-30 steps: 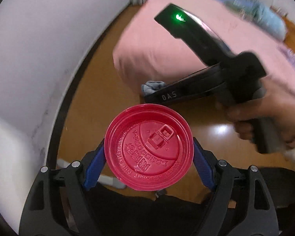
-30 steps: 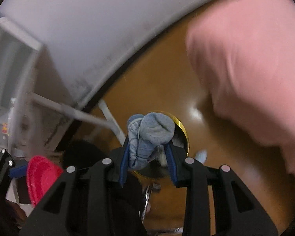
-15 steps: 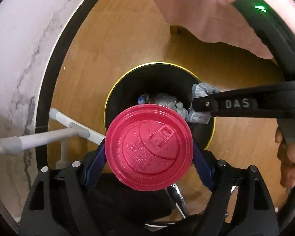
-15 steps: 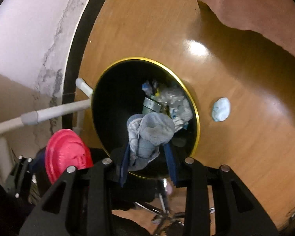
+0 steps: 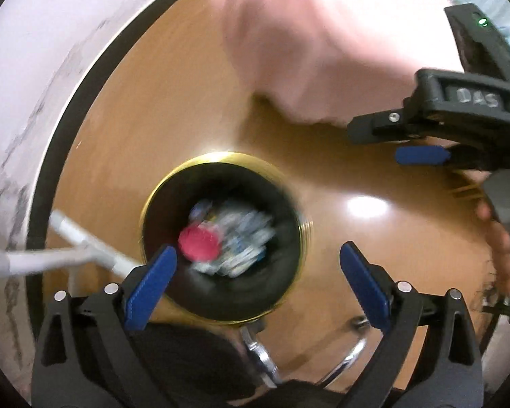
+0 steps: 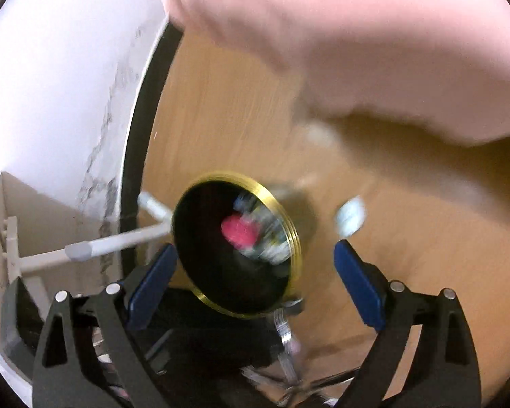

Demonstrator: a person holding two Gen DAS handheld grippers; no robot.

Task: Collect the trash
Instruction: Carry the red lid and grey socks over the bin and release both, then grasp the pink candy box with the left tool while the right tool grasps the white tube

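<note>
1. Trash – a red lid (image 5: 199, 240) among blurred litter – lies inside the black, gold-rimmed bin (image 5: 290, 282) on the wooden floor (image 5: 159, 108), beside a white wall (image 5: 27, 68).
2. Motion blur hides what the other litter is.
3. Left gripper (image 5: 257, 265) and right gripper (image 6: 255, 265) have just been opening – both spread wide, nothing between them.

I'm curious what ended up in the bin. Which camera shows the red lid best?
The left wrist view: it looks almost straight down into the bin, so the red lid shows as a round disc on the other trash, though blurred. The right wrist view sees the bin at a slant, and the lid is a smaller red smear.
</note>
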